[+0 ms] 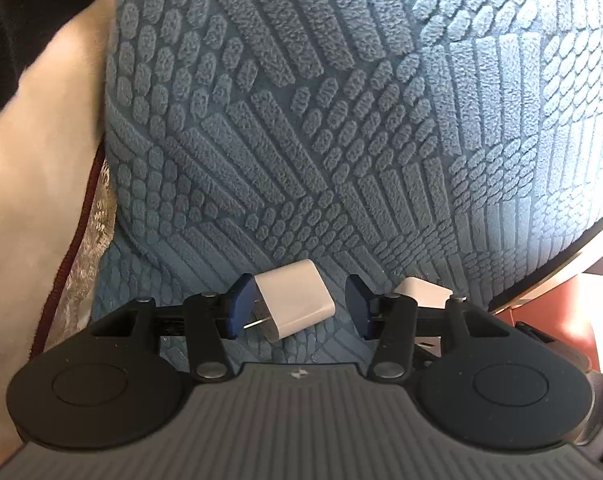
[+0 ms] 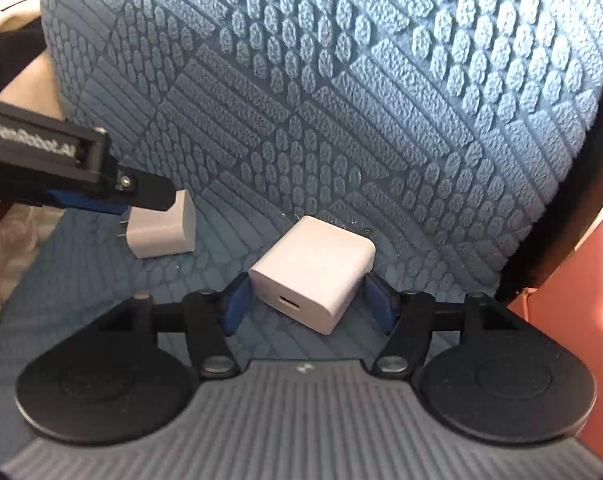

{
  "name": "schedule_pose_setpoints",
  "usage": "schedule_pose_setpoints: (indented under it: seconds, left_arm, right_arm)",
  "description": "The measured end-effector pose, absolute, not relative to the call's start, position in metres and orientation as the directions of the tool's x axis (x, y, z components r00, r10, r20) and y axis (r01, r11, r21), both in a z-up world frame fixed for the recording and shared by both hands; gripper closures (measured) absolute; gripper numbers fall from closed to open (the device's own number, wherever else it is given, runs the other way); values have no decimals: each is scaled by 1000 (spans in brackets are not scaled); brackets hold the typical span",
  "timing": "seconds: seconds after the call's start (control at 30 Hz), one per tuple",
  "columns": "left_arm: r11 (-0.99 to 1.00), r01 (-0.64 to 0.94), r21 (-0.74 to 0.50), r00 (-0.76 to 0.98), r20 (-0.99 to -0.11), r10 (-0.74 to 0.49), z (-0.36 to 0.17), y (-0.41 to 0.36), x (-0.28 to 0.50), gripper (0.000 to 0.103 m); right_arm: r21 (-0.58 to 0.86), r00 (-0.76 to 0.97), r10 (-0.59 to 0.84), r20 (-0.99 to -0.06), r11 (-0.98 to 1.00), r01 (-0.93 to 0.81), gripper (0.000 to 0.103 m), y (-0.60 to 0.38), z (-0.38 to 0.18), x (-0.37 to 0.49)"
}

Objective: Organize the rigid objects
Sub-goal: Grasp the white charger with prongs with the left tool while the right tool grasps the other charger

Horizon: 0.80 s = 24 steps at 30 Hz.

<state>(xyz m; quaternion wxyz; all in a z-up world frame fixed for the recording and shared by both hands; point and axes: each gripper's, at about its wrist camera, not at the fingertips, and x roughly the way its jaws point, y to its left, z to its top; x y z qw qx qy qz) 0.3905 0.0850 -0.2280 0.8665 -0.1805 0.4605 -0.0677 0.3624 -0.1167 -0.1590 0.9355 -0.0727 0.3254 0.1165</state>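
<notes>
Two white wall chargers lie on a blue textured cushion (image 1: 301, 120). The smaller charger (image 1: 293, 300), prongs pointing left, sits between the fingers of my left gripper (image 1: 297, 306). Its left pad is at the prongs and a gap shows before the right pad, so the gripper is open. The larger charger (image 2: 313, 276), with its port facing the camera, lies between the blue pads of my right gripper (image 2: 307, 300). They flank it closely with no clear squeeze. In the right wrist view, the left gripper (image 2: 141, 202) hovers over the smaller charger (image 2: 161, 228). The larger charger (image 1: 421, 292) peeks out behind the left gripper's right finger.
The cushion (image 2: 341, 100) rises steeply behind both chargers. Beige fabric (image 1: 41, 160) and a lace-patterned cloth (image 1: 89, 248) lie to the left. A salmon-coloured surface (image 2: 573, 320) borders the cushion's right edge.
</notes>
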Motion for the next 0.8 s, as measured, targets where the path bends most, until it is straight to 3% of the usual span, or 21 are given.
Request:
schedule_pose_setpoints:
  seconds: [0.13,0.53,0.73,0.8]
  left_arm:
    - [924,-43,-380,585,-759,-285,-231,78,389,47]
    - [980,45,-192,630,-756,-177,-239,32,383,46]
    - [993,104,-58,628,-770,-111,-248,4,386,46]
    - [993,107,-47,632,-768,-105,-249,-2,386,46]
  right_arm:
    - [-78,767,174,-618,957,-280,39,-109,-149,357]
    - [-96,726,171,-665,945,-311,41,-101,-167,326]
    - [-209,766,131,-630,921,-330,42,-94,-171,308]
    - [-264,790,121,-601,903,-340,37,-86,-173,302]
